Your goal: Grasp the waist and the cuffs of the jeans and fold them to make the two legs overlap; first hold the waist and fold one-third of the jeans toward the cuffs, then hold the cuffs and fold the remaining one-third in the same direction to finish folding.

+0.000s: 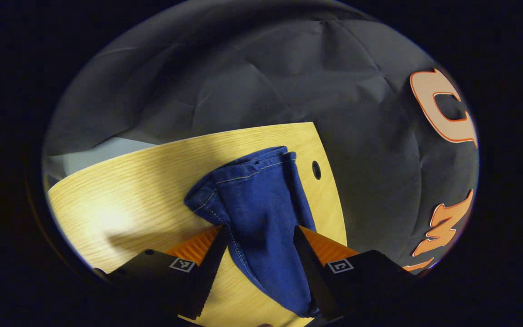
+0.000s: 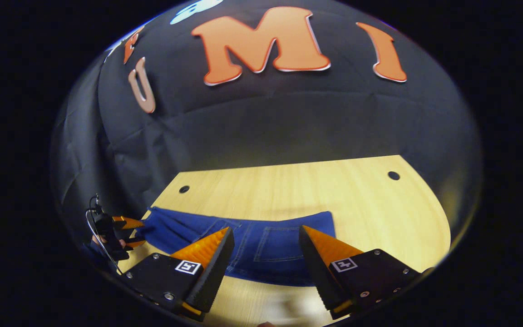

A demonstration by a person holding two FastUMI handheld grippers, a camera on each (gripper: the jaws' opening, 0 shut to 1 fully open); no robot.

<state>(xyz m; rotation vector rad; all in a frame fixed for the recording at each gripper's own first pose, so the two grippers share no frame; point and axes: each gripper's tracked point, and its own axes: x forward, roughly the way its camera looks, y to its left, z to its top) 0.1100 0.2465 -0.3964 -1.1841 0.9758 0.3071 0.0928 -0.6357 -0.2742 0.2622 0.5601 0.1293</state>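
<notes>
Two hand-held grippers frame our work. Our jeans [image 2: 261,247] lie flat on the bench [image 2: 370,209], long axis along its near edge, waist and back pocket toward the right hand-held gripper [image 2: 266,240], whose fingers are spread above the denim. Our left hand-held gripper [image 1: 259,236], likewise spread wide, straddles the cuff end without clamping it.
</notes>
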